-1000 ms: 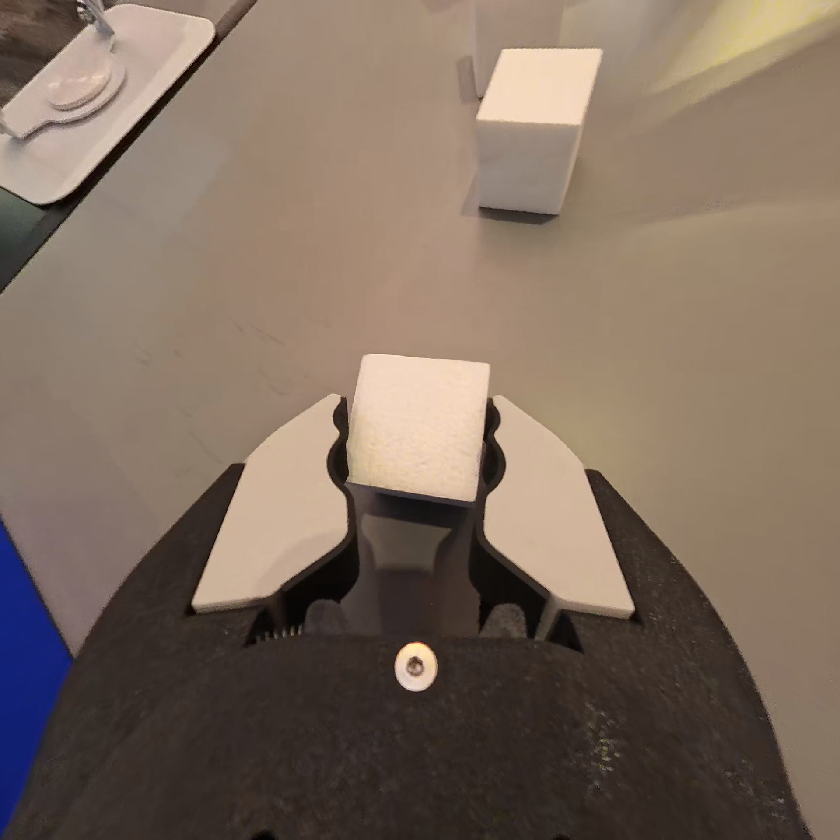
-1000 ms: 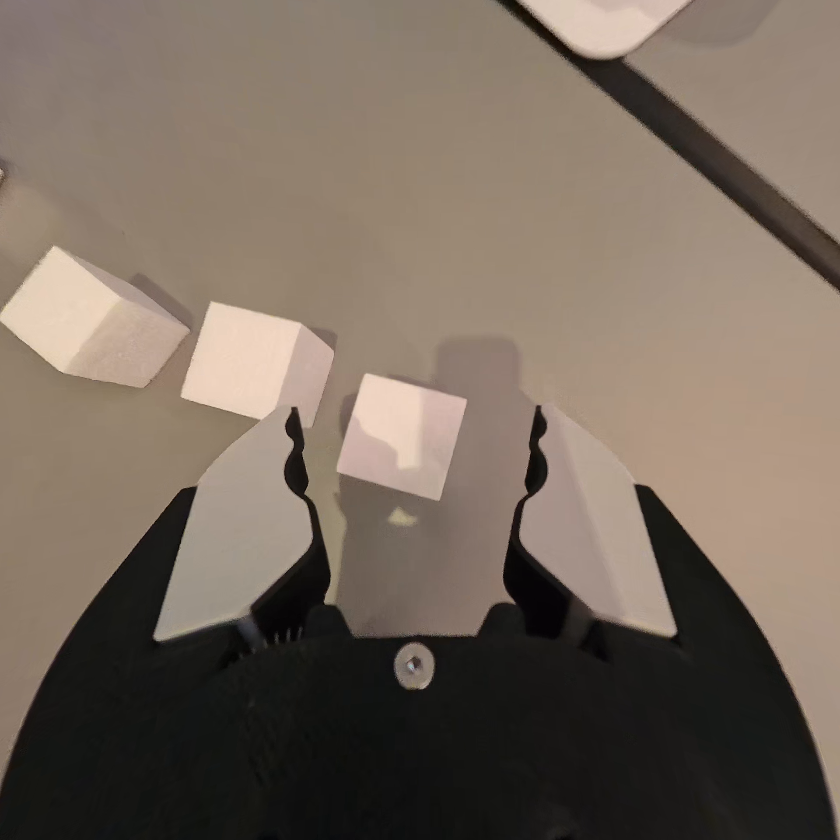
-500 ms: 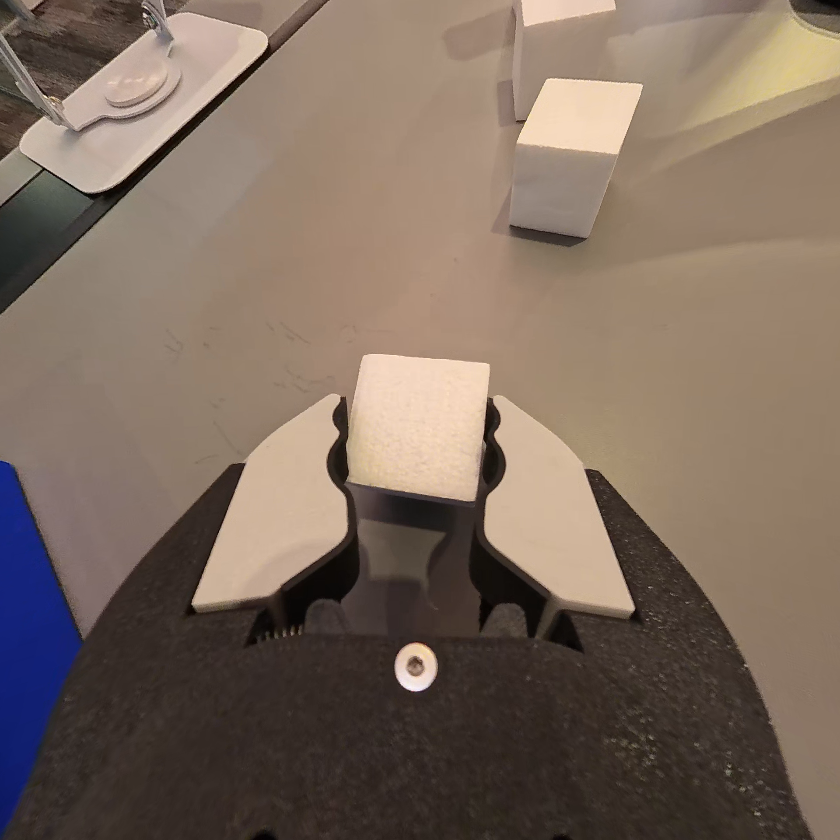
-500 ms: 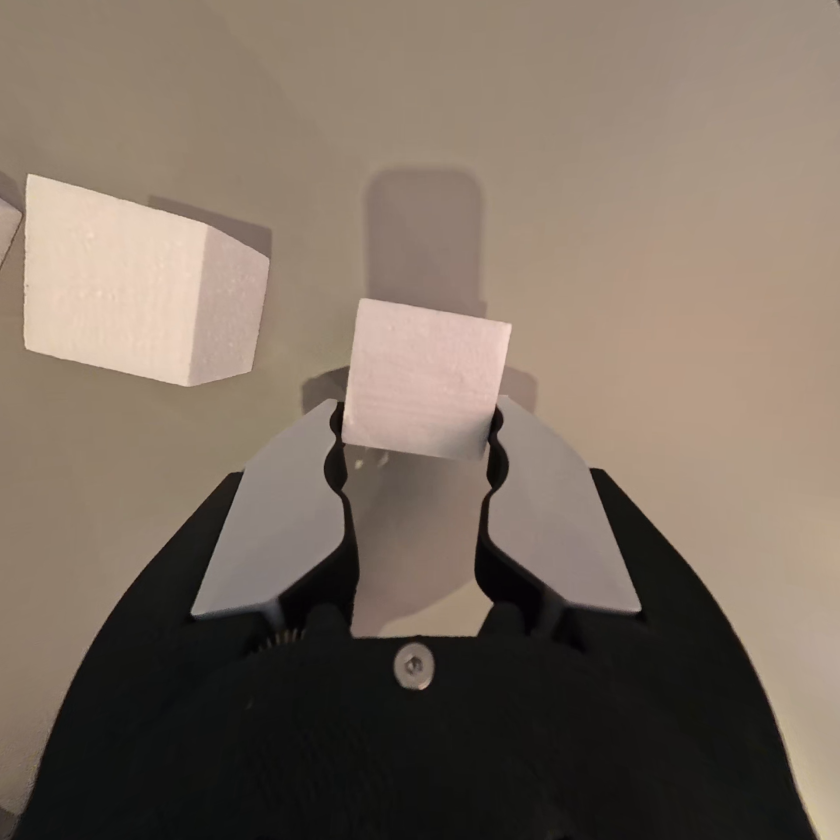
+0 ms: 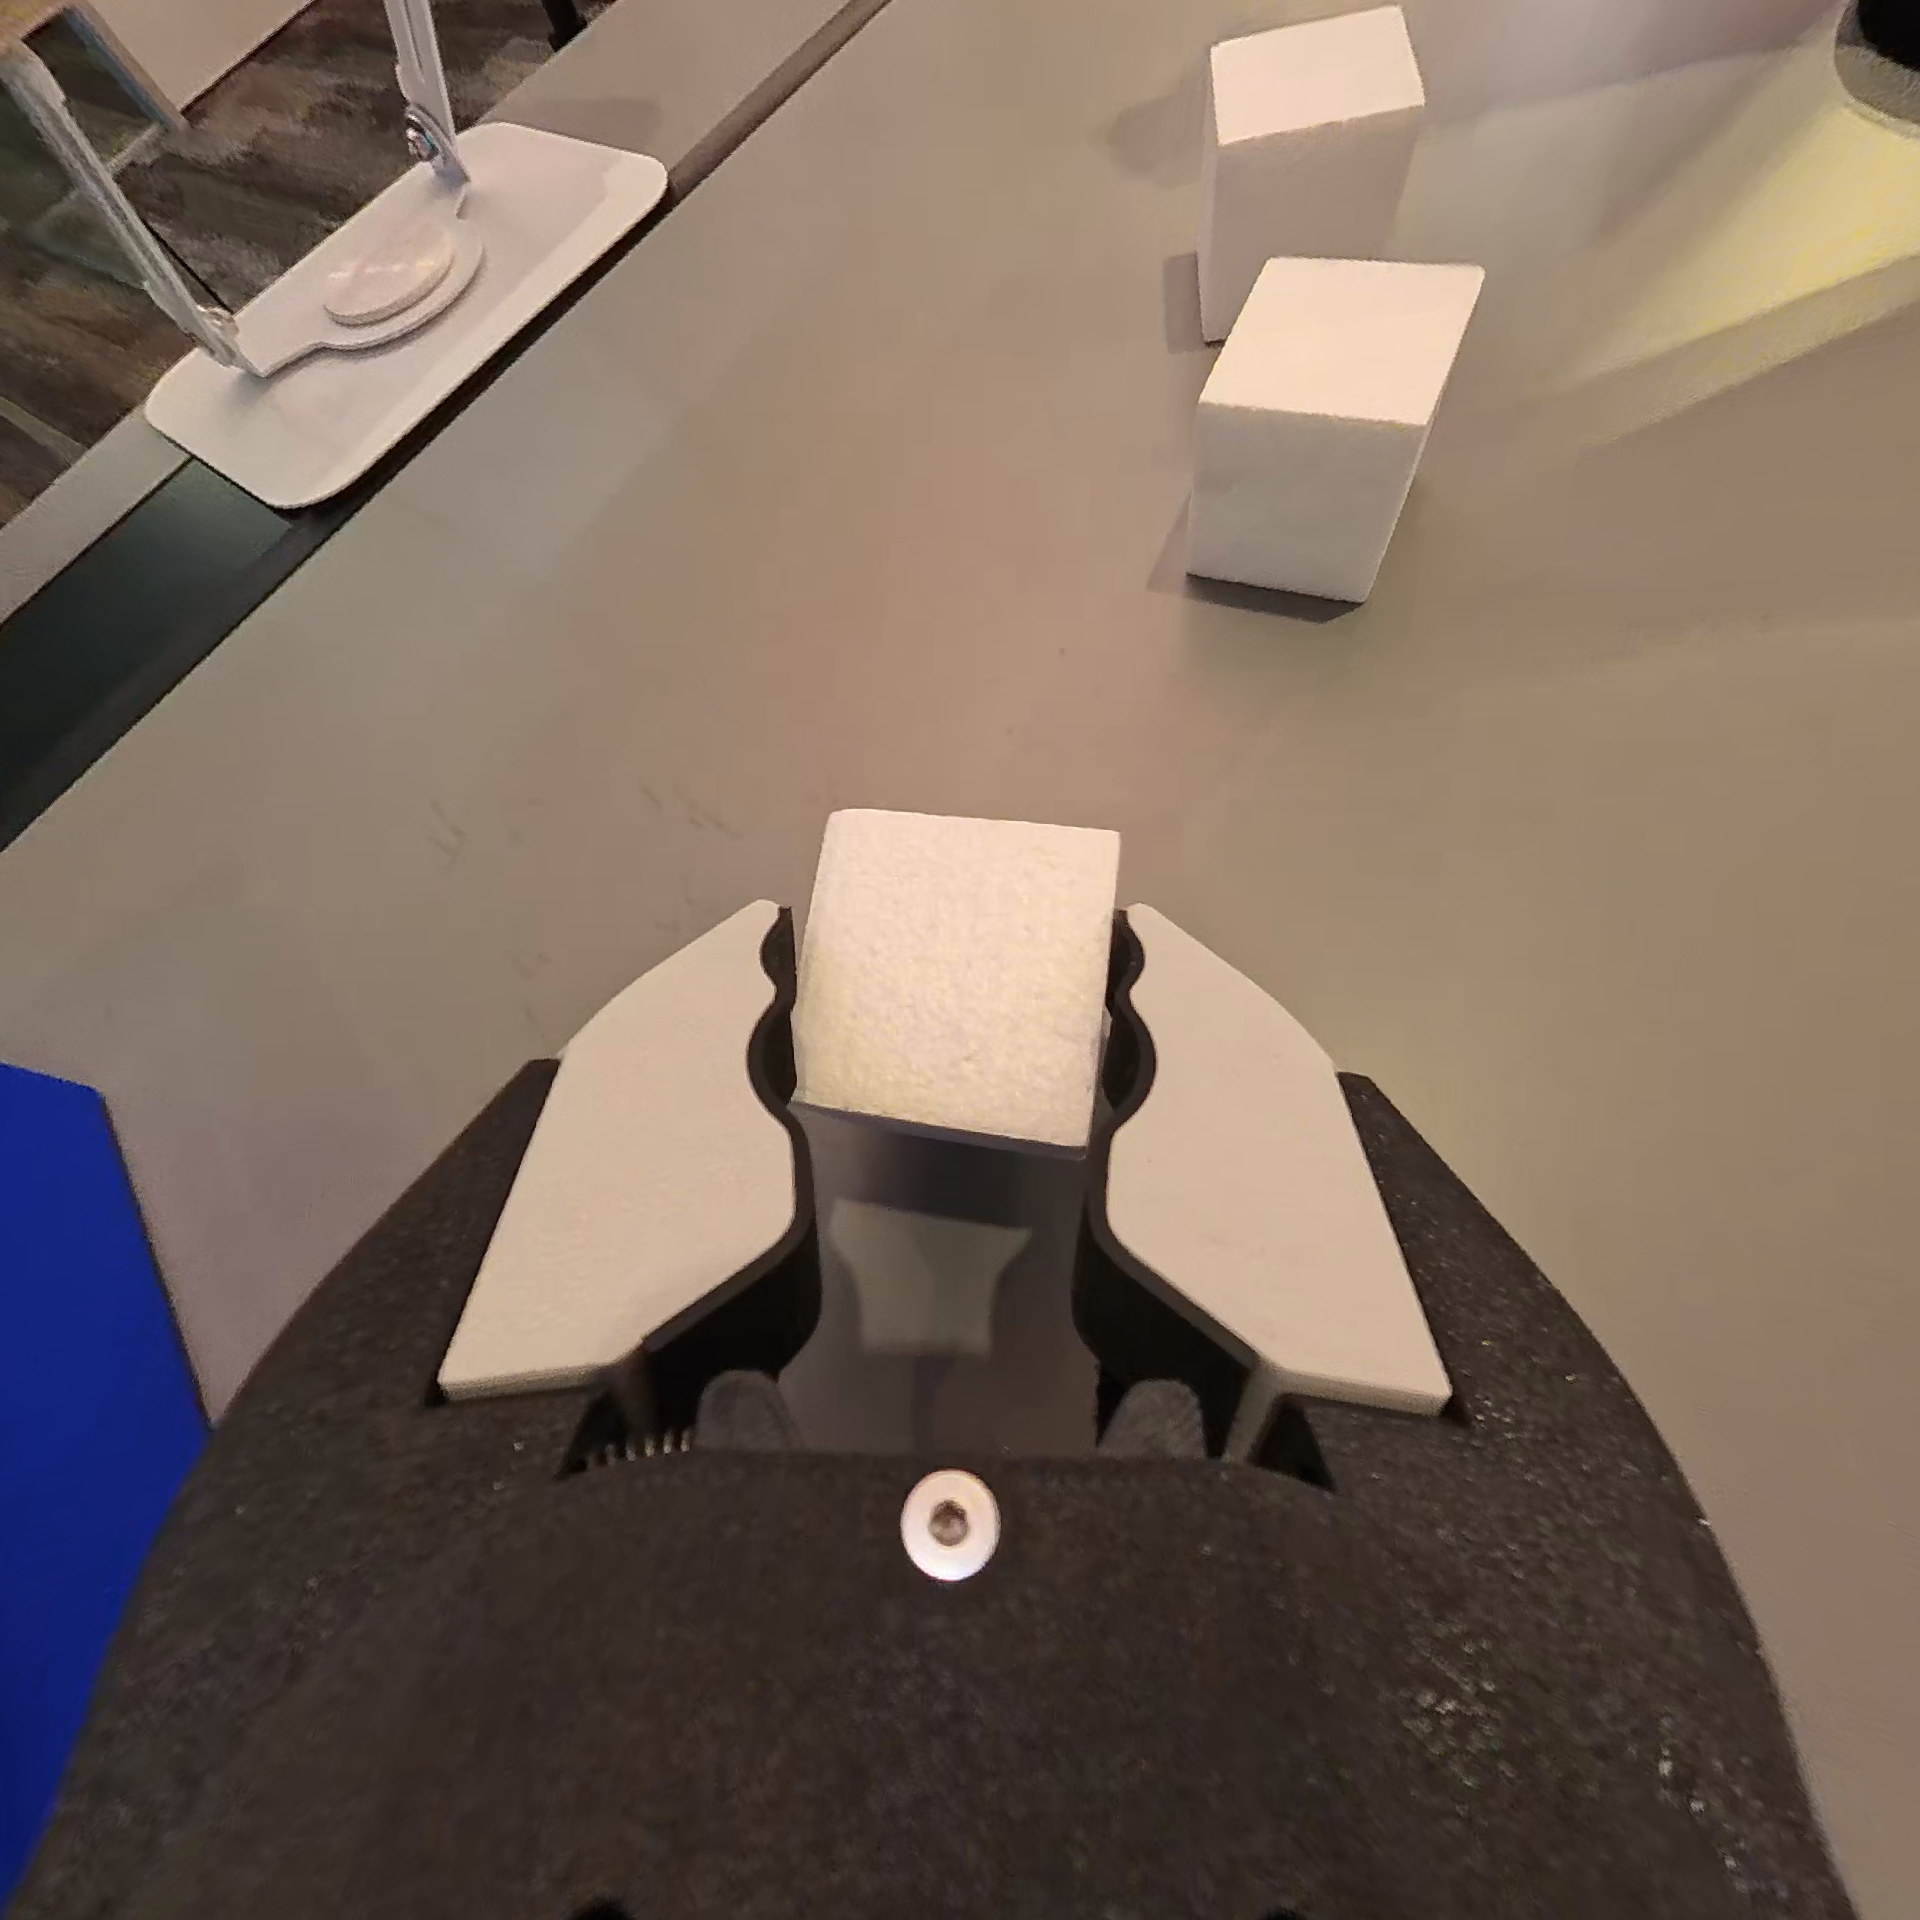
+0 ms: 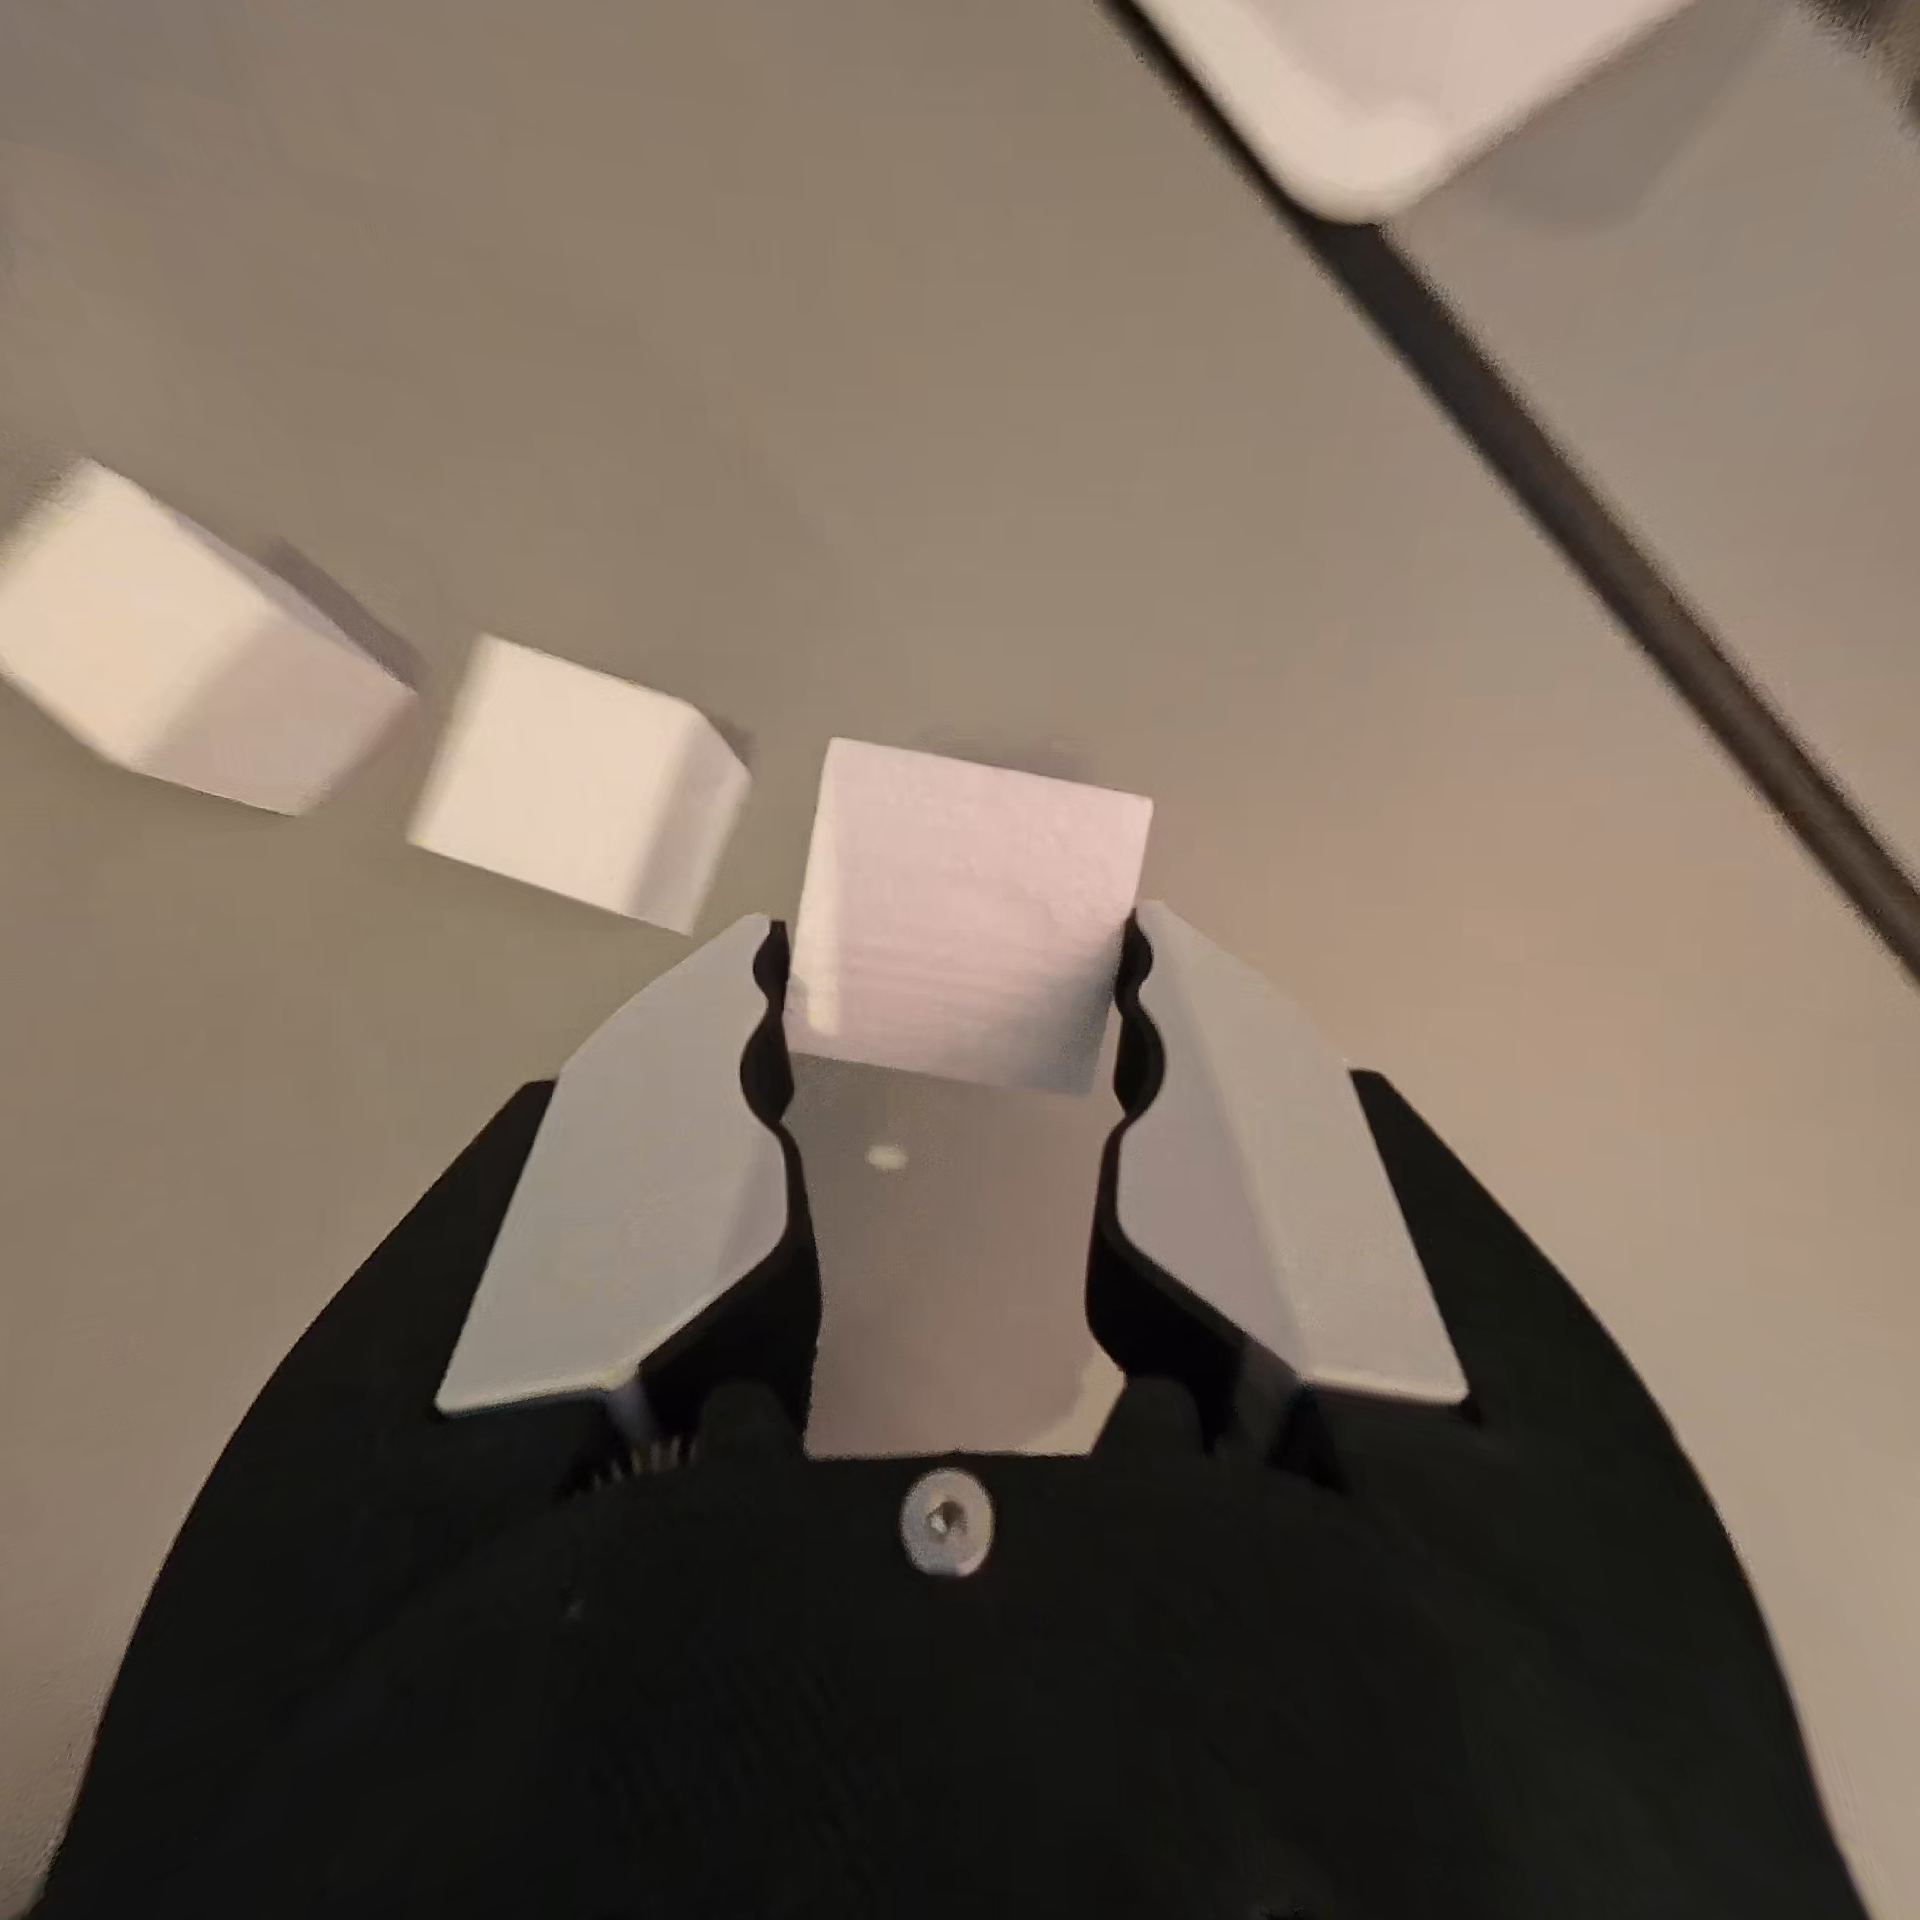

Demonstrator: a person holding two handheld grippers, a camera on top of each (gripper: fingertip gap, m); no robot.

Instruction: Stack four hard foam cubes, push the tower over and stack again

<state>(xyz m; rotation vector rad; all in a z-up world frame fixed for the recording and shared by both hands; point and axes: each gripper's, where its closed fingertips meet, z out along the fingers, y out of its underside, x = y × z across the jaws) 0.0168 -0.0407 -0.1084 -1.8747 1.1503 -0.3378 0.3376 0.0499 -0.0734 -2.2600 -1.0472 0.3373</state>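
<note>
Both grippers clamped on foam cubes over a grey tabletop (image 5: 727,623).

Your left gripper (image 5: 951,914) gripped a white cube (image 5: 951,997) between closed-in fingers; your right gripper (image 6: 956,925) pinched another cube (image 6: 966,925) the same way. Two loose cubes (image 5: 1320,436) (image 5: 1309,145) sat apart on the table, near each other. Only the left view showed the white stand base (image 5: 416,312), patterned floor (image 5: 62,208) and a blue panel (image 5: 62,1351). The right view was blurred and showed a dark seam (image 6: 1621,540).
</note>
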